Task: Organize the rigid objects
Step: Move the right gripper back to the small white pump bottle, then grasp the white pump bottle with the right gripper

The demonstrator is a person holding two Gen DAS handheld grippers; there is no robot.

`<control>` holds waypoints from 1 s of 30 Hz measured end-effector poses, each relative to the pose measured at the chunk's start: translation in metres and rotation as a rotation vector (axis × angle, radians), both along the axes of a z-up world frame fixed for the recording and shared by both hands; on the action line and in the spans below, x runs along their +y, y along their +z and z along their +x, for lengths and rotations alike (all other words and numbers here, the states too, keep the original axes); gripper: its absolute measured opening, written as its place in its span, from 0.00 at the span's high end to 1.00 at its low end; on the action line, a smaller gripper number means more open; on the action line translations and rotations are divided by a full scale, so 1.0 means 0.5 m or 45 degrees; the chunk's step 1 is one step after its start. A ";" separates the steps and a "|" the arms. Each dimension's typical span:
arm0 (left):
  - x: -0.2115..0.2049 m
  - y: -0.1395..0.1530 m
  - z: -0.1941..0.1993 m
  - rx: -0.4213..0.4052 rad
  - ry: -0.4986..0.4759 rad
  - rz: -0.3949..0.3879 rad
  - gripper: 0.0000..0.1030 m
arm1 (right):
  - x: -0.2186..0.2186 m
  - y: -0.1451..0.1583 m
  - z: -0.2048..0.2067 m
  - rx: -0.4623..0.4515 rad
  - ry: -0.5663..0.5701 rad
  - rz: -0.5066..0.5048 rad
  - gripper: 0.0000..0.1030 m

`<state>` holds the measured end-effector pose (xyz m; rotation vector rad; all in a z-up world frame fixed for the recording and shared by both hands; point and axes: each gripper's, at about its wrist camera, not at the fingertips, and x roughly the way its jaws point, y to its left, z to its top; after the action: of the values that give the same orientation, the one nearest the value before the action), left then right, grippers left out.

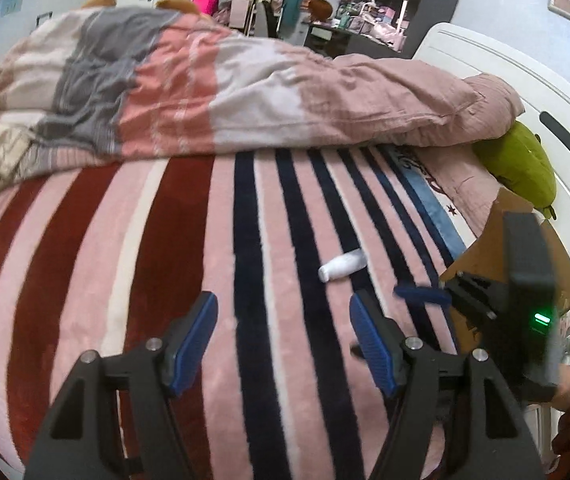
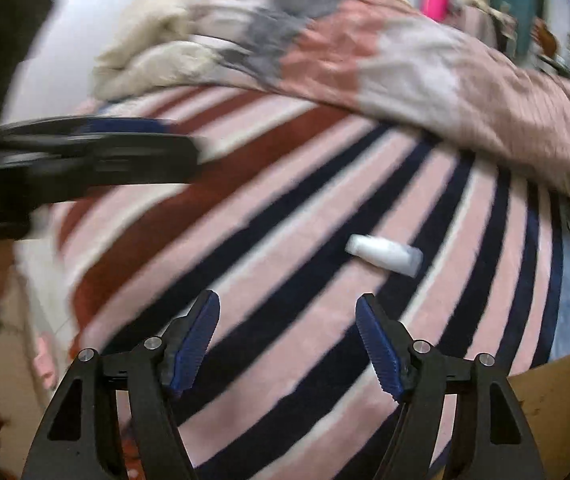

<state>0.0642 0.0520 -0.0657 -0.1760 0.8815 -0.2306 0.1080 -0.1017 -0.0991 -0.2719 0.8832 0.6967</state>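
Small white plastic bottle (image 2: 385,257) lay on its side on striped bed (image 1: 133,248), axis left-right, just beyond right claw (image 2: 288,340); both claws spread, empty, incl. left claw (image 1: 283,340).

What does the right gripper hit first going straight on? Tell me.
Probably the striped blanket itself. The right gripper stands open and empty, and the small white bottle lies ahead but off to its right, though blur leaves depth uncertain.

Striped bed (image 1: 189,240) — white bottle (image 1: 342,266), bunched quilt (image 1: 213,92) lying on it.
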 end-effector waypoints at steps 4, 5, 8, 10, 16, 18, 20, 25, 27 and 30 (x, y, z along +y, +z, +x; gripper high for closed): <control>0.017 -0.032 0.000 0.026 0.011 -0.003 0.37 | -0.004 -0.063 0.057 -0.081 -0.160 -0.078 0.24; 0.020 -0.038 -0.001 0.034 0.015 -0.001 0.37 | -0.007 -0.068 0.066 -0.083 -0.182 -0.081 0.24; 0.028 -0.054 0.000 0.051 0.017 -0.017 0.37 | -0.016 -0.085 0.100 -0.086 -0.247 -0.049 0.22; 0.033 -0.063 -0.001 0.063 0.023 -0.022 0.37 | -0.014 -0.100 0.120 -0.081 -0.274 -0.041 0.22; 0.041 -0.072 0.000 0.073 0.063 0.017 0.37 | 0.001 -0.122 0.137 -0.064 -0.291 -0.047 0.22; 0.045 -0.073 0.001 0.078 0.068 0.004 0.37 | 0.000 -0.119 0.140 -0.064 -0.314 -0.022 0.22; 0.045 -0.073 -0.002 0.080 0.076 0.014 0.37 | 0.000 -0.118 0.146 -0.059 -0.324 -0.005 0.22; 0.040 -0.065 -0.009 0.076 0.078 0.037 0.37 | 0.002 -0.111 0.149 -0.083 -0.349 0.004 0.43; 0.037 -0.057 -0.012 0.071 0.080 0.040 0.37 | 0.000 -0.104 0.143 -0.081 -0.333 0.023 0.43; 0.028 -0.041 -0.018 0.059 0.069 0.038 0.37 | -0.006 -0.088 0.126 -0.080 -0.307 0.060 0.43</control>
<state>0.0551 0.0658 -0.0863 -0.1775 0.9249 -0.1631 0.1711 -0.1048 -0.1428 -0.1414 0.8225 0.4821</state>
